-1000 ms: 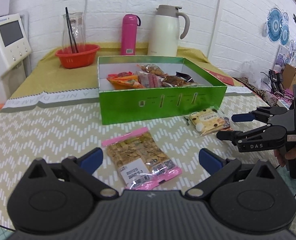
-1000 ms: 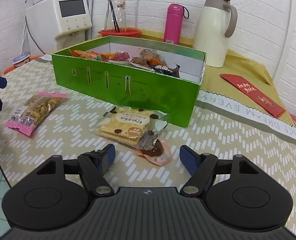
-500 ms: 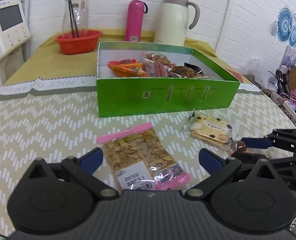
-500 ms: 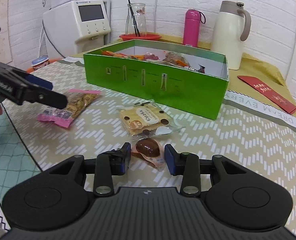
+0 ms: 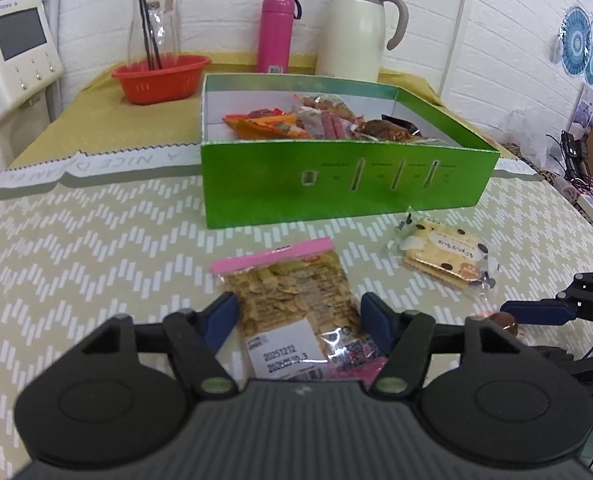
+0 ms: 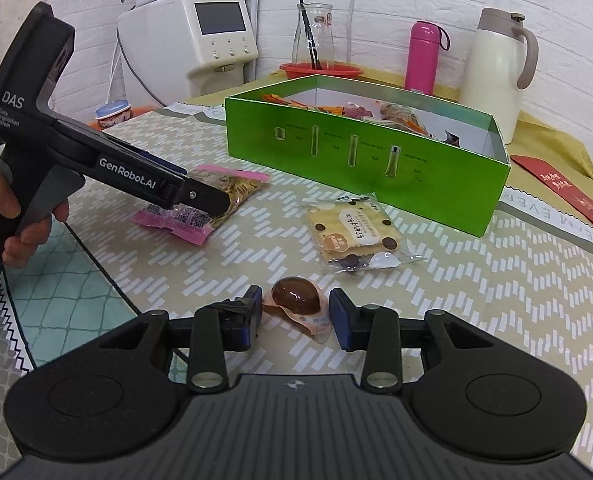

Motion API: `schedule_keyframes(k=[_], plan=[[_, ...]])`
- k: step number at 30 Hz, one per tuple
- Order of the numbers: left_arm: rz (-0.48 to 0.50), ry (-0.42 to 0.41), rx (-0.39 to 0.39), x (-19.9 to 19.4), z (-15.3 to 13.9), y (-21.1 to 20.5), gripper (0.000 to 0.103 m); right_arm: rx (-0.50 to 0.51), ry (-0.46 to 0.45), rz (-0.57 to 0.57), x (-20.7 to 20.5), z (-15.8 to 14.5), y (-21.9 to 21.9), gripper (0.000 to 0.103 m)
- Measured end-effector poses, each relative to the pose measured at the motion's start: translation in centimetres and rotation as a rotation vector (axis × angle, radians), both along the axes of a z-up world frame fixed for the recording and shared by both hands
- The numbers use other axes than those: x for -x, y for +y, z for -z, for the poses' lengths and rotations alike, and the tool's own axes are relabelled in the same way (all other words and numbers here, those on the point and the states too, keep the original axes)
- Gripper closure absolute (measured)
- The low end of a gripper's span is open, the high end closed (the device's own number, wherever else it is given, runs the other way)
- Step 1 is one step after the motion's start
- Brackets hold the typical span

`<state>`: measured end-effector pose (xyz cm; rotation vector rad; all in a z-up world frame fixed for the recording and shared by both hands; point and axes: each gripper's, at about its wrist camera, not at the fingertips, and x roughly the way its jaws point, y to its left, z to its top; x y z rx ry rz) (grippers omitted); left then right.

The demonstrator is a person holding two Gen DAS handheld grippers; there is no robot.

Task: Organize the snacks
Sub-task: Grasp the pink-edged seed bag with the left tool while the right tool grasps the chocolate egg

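The left gripper (image 5: 298, 316) straddles the seed packet (image 5: 292, 300), jaws parted, pads just beside its edges. The right gripper (image 6: 296, 314) brackets the brown egg pouch (image 6: 296, 302), jaws likewise unclosed. Beyond lies the cracker pack (image 6: 354, 232), then the green box (image 6: 360, 160) of snacks on the table (image 6: 496, 300).

Left wrist view: low over the table, facing the green box (image 5: 348, 188) front-on, close. Right wrist view: equally low, facing the same box (image 6: 360, 152) obliquely from its right.
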<state>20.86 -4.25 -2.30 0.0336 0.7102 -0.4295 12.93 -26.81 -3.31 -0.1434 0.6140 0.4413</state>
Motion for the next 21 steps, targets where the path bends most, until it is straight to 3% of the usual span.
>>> schedule_keyframes(k=[9, 17, 19, 20, 21], plan=[[0.041, -0.024, 0.038, 1.6, -1.5, 0.5, 0.078, -0.010, -0.031, -0.005, 0.4, -1.2, 0.9, 0.038], [0.071, -0.048, 0.022, 2.6, -2.4, 0.3, 0.082, -0.017, -0.072, 0.002, 1.0, -2.5, 1.0, 0.038], [0.071, -0.050, 0.005, 2.8, -2.2, 0.2, 0.075, -0.022, -0.073, 0.006, 1.0, -2.5, 0.9, 0.038], [0.068, -0.047, -0.008, 2.8, -2.1, 0.1, 0.043, -0.021, -0.071, 0.007, 1.0, -2.5, 0.9, 0.038], [0.067, -0.051, -0.022, 3.0, -2.1, -0.1, 0.037, -0.020, -0.069, 0.007, 1.1, -2.4, 0.9, 0.038]])
